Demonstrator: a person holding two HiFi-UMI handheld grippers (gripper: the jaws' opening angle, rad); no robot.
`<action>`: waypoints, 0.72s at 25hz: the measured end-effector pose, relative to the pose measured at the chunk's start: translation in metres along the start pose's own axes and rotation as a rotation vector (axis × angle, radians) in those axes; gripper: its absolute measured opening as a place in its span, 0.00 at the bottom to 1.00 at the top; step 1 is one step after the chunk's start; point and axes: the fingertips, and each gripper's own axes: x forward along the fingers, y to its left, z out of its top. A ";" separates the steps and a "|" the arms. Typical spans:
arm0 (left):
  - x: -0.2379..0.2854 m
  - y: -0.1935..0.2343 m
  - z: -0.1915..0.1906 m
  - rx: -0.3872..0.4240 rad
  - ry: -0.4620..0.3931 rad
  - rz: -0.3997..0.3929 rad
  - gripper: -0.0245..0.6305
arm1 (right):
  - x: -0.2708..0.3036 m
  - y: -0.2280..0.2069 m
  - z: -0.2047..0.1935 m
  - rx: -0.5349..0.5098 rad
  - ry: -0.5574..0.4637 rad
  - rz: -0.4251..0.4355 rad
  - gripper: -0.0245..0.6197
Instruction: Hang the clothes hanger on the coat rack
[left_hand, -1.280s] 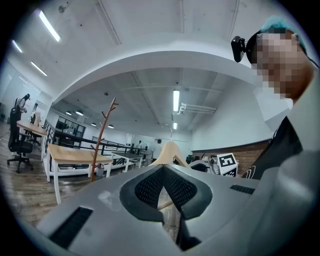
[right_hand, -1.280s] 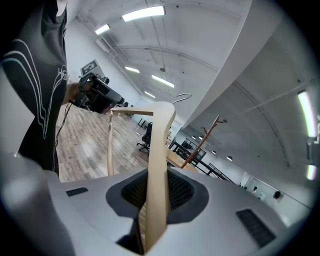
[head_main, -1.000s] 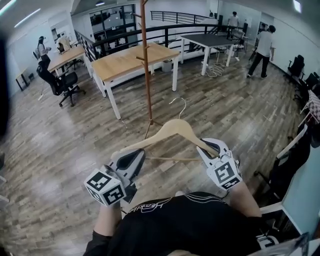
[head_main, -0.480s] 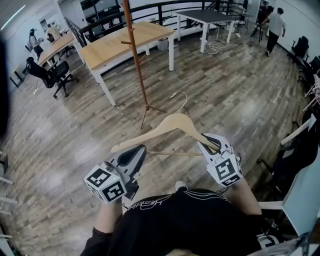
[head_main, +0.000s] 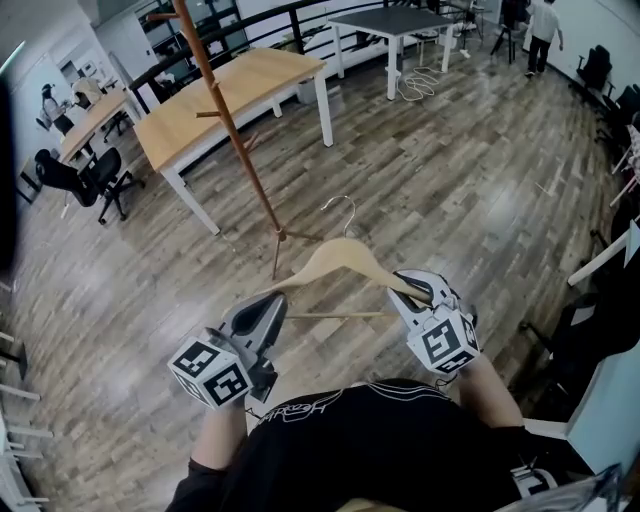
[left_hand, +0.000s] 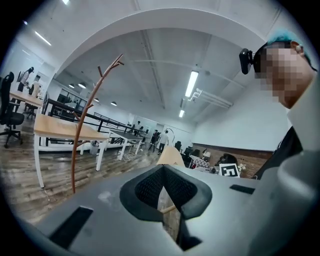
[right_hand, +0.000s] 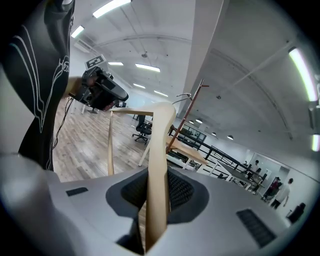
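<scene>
The pale wooden clothes hanger (head_main: 340, 257) with its wire hook (head_main: 353, 213) is held roughly level in front of me, above the grey-brown plank floor (head_main: 450, 180), hook pointing away. My right gripper (head_main: 408, 290) is clamped on its right arm, wood filling the narrow gap between the jaws. My left gripper (head_main: 266, 310) has its jaws nearly together on the left tip. The reddish-brown pole coat rack (head_main: 235, 150) stands just beyond, apart from the hook, near a light wooden table (head_main: 250, 85).

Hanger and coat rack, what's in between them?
Only wooden floor shows between the hanger and the coat rack. The head view shows that stretch bare, with nothing else standing there.
</scene>
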 end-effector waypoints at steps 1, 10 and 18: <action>0.011 0.000 0.003 0.007 -0.003 -0.003 0.05 | 0.002 -0.009 -0.003 -0.004 -0.002 -0.002 0.20; 0.056 0.015 0.020 0.004 -0.037 0.005 0.05 | 0.025 -0.060 -0.016 -0.014 -0.019 -0.001 0.20; 0.101 0.075 0.040 -0.017 -0.052 -0.003 0.05 | 0.087 -0.093 -0.026 -0.007 -0.002 0.015 0.20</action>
